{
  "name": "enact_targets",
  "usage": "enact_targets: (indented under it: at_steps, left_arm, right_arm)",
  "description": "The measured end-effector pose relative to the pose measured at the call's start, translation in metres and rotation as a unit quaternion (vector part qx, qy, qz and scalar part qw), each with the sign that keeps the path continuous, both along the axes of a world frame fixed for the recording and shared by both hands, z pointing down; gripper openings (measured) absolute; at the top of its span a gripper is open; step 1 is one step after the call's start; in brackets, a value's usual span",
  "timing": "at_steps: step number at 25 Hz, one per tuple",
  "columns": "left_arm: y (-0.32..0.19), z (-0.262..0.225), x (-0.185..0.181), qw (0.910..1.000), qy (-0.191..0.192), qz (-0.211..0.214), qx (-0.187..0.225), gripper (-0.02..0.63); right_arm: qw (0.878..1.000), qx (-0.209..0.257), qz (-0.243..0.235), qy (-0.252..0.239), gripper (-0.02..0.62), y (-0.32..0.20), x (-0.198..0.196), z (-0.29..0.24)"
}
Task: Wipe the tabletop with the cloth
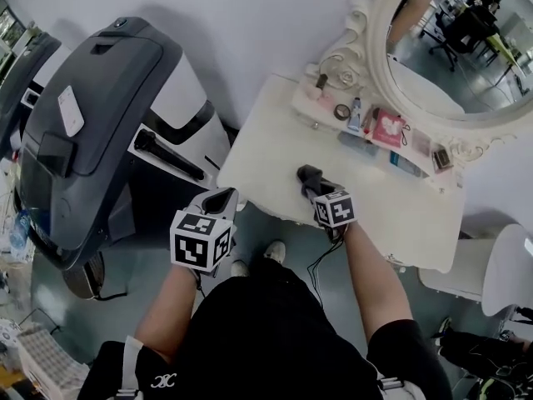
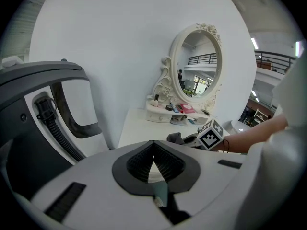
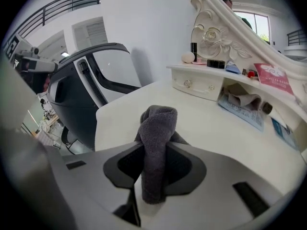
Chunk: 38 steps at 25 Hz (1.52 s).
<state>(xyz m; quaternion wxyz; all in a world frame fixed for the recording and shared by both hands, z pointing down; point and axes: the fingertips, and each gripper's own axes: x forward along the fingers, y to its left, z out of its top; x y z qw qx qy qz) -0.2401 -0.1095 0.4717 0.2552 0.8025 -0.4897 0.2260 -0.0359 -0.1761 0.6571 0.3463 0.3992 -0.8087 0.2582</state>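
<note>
- Two grippers. The left gripper (image 1: pixel 221 198) has its tips met with nothing between them. The right gripper (image 1: pixel 316 187) is clenched on the cloth (image 1: pixel 309 175).
- One cloth, dark grey and bunched. It sticks out past the right jaws, over the front part of the tabletop (image 1: pixel 271 136). Whether it touches the top cannot be told.
- The left gripper hangs just off the tabletop's left front corner, over the floor (image 1: pixel 141 261).
- Two marker cubes (image 1: pixel 200 240), one per gripper, with black-and-white square patterns.
- One oval mirror (image 1: pixel 454 57) in a carved white frame stands at the back of the tabletop.
- One low shelf (image 1: pixel 321 107) under the mirror holds several small things, among them a red packet (image 1: pixel 387 128).
- The tabletop is white and bare in front of the shelf.
- One large dark grey machine (image 1: pixel 83 115) stands to the left, against a white wall (image 1: pixel 250 15).
- One white chair (image 1: pixel 508 269) is at the right.
- The floor is grey-green.
- The packet's white print is too small to read.
</note>
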Motion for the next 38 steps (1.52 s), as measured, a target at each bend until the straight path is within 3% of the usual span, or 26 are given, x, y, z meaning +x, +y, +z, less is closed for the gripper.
enact_targets:
  at_steps: [8,13,17,24,30,38]
  left_arm:
    - [0.033,0.007,0.001,0.9987,0.032,0.039,-0.004,0.006]
    - [0.049,0.007,-0.005,0.9973,0.043,0.059,-0.001,0.006]
    - [0.059,0.01,-0.009,0.9965,0.045,0.07,-0.003,0.006]
    - [0.069,0.013,-0.005,0.996,0.042,0.078,-0.009,0.006]
    - [0.055,0.011,0.018,0.9965,0.043,0.072,-0.004,0.006]
    - [0.029,0.013,0.069,0.9984,0.04,0.038,-0.012,0.006]
  right_arm:
    - [1.0,0.003,0.022,0.008,0.11,0.055,-0.018,0.001]
    - [0.997,0.009,0.081,0.003,0.11,0.06,-0.013,0.001]
    - [0.992,0.01,0.126,0.008,0.11,0.062,0.004,-0.003]
    - [0.986,0.01,0.162,0.043,0.11,0.077,0.056,-0.002]
    - [0.992,0.014,0.108,0.069,0.11,0.066,0.062,0.0]
    - [0.997,0.024,0.062,0.042,0.11,0.021,0.093,0.003]
